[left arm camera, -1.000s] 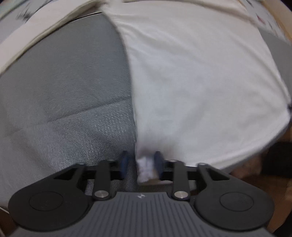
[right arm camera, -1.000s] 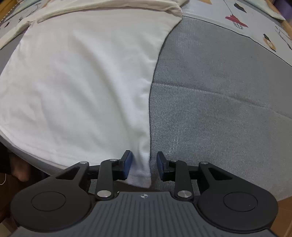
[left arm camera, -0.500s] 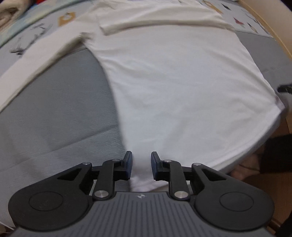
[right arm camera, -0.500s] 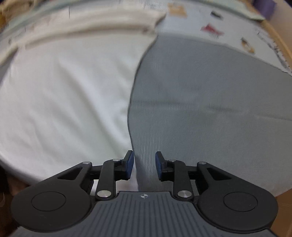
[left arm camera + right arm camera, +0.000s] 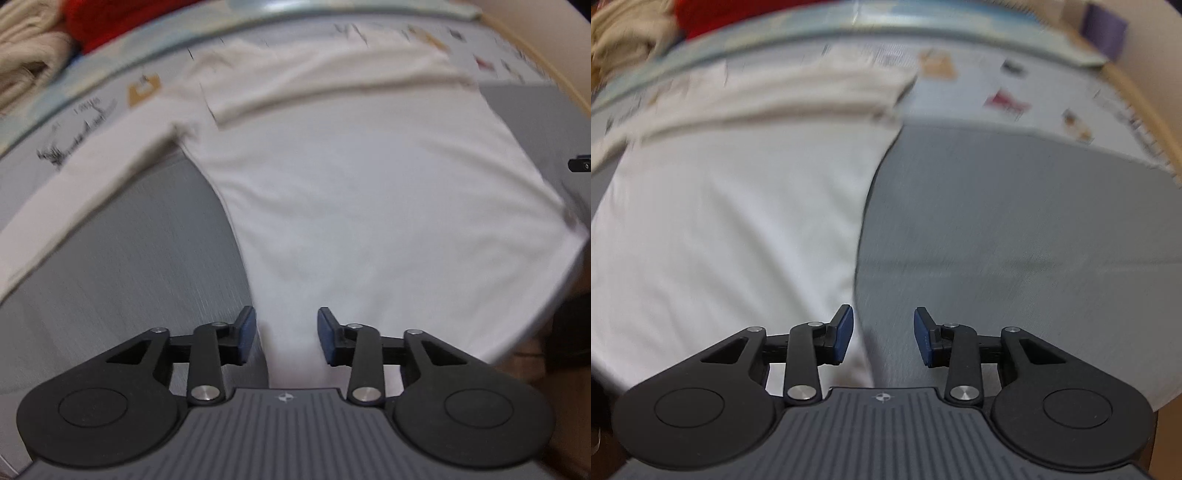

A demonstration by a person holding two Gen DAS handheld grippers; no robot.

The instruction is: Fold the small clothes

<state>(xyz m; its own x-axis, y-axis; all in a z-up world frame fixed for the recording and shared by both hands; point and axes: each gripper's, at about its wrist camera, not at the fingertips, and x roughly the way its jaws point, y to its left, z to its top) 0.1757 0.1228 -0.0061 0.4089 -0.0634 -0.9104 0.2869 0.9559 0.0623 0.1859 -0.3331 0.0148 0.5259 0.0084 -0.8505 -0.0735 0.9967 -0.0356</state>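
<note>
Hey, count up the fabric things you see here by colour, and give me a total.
White: 1, the shirt
Grey: 1, the mat
Red: 1, the bundle
Beige: 1, the knit pile
Printed: 1, the sheet
Total: 5

I am seeing the shirt (image 5: 369,192) lying spread on the mat (image 5: 122,258) ahead of my left gripper (image 5: 286,334), its sleeve (image 5: 85,184) stretching off left of the jaws, while the shirt is lying mostly left of my right gripper (image 5: 882,338).
</note>
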